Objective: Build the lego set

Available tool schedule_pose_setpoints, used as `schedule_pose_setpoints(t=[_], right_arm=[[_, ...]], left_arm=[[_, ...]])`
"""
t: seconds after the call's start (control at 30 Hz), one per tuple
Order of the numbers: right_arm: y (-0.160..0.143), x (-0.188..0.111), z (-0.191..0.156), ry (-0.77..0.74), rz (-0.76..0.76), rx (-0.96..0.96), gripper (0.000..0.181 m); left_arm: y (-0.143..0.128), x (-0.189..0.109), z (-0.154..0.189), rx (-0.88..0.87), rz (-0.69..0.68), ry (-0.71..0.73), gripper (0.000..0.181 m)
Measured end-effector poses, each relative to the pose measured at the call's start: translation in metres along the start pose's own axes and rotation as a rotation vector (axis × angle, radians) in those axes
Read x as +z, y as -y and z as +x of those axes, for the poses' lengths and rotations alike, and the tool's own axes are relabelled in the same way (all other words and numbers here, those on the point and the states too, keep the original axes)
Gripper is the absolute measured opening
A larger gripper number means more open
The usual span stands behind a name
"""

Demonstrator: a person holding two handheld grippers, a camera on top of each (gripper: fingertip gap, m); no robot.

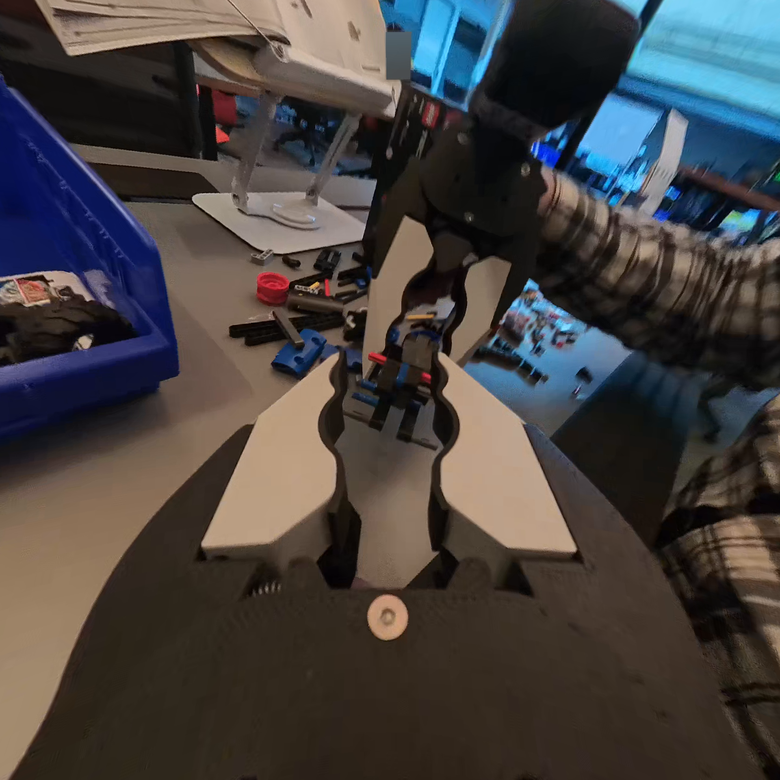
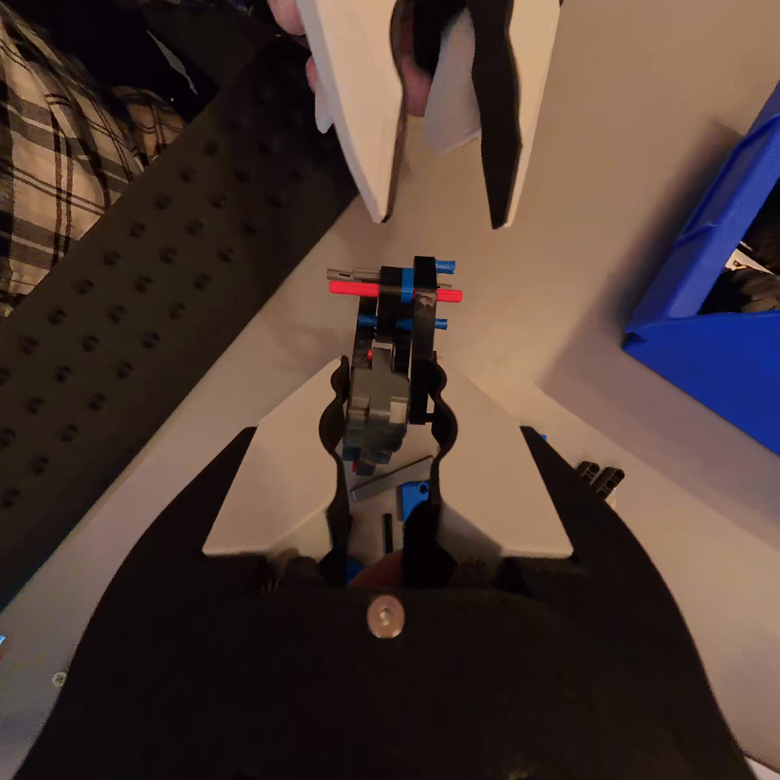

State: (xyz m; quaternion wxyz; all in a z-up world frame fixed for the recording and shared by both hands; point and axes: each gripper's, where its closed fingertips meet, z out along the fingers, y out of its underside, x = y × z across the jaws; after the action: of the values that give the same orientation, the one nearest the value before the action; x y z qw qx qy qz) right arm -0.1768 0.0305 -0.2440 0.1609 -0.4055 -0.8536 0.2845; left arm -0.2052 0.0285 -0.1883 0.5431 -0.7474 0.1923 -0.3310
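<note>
The right gripper (image 2: 388,380) is clamping a small lego assembly (image 2: 394,337) of black, grey and blue pieces, holding it above the grey tabletop (image 2: 591,211). One red axle (image 2: 354,288) is running crosswise through its far end, with several blue pins sticking out on both sides; their exact count is hard to make out.

The left gripper (image 1: 390,375) is sitting with its fingers apart and nothing between them, its tips just short of the assembly. In the right wrist view those tips are pointing down from the top edge, with the body cut off.

Only the left wrist view is showing the loose parts on the tabletop: one red wheel hub (image 1: 272,288), a blue curved piece (image 1: 299,352), black beams (image 1: 278,327) and smaller bits that are blurring together. It also shows one white stand (image 1: 278,219) carrying a booklet, cut off at the top. One blue bin (image 1: 84,295) is appearing in both views; its dark contents are unclear. A plaid sleeve (image 1: 658,274) is reaching in from the right.

The right wrist view alone is showing a black studded board (image 2: 126,304) along the tabletop edge.
</note>
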Motion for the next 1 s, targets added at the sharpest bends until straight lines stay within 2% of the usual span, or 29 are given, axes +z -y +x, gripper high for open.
schedule_pose_setpoints(t=[0.17, 0.3, 0.4, 0.5, 0.6, 0.77, 0.87, 1.0], right_arm=[[-0.002, 0.004, 0.002, 0.016, -0.039, -0.030, 0.035], [-0.004, 0.010, 0.004, 0.038, -0.074, -0.051, 0.035], [-0.005, 0.016, 0.004, 0.062, -0.099, -0.064, 0.035], [-0.010, 0.025, 0.005, 0.078, -0.157, -0.089, 0.035], [-0.016, 0.034, 0.010, 0.063, -0.221, -0.118, 0.036], [-0.010, 0.035, 0.023, 0.018, -0.213, -0.118, 0.041], [-0.009, 0.023, 0.033, -0.050, -0.207, -0.102, 0.053], [-0.006, -0.009, 0.040, -0.171, -0.192, -0.091, 0.052]], left_arm=[[-0.019, -0.002, 0.002, 0.243, -0.147, 0.030, 0.046], [-0.039, 0.005, 0.001, 0.351, -0.261, 0.046, 0.060], [-0.056, 0.012, -0.003, 0.417, -0.345, 0.073, 0.059], [-0.068, 0.016, -0.015, 0.501, -0.424, 0.150, 0.044], [-0.072, 0.016, -0.022, 0.503, -0.443, 0.193, 0.039], [-0.078, 0.011, -0.035, 0.505, -0.490, 0.259, 0.038], [-0.079, 0.009, -0.042, 0.484, -0.496, 0.296, 0.038], [-0.080, 0.007, -0.051, 0.485, -0.515, 0.362, 0.038]])
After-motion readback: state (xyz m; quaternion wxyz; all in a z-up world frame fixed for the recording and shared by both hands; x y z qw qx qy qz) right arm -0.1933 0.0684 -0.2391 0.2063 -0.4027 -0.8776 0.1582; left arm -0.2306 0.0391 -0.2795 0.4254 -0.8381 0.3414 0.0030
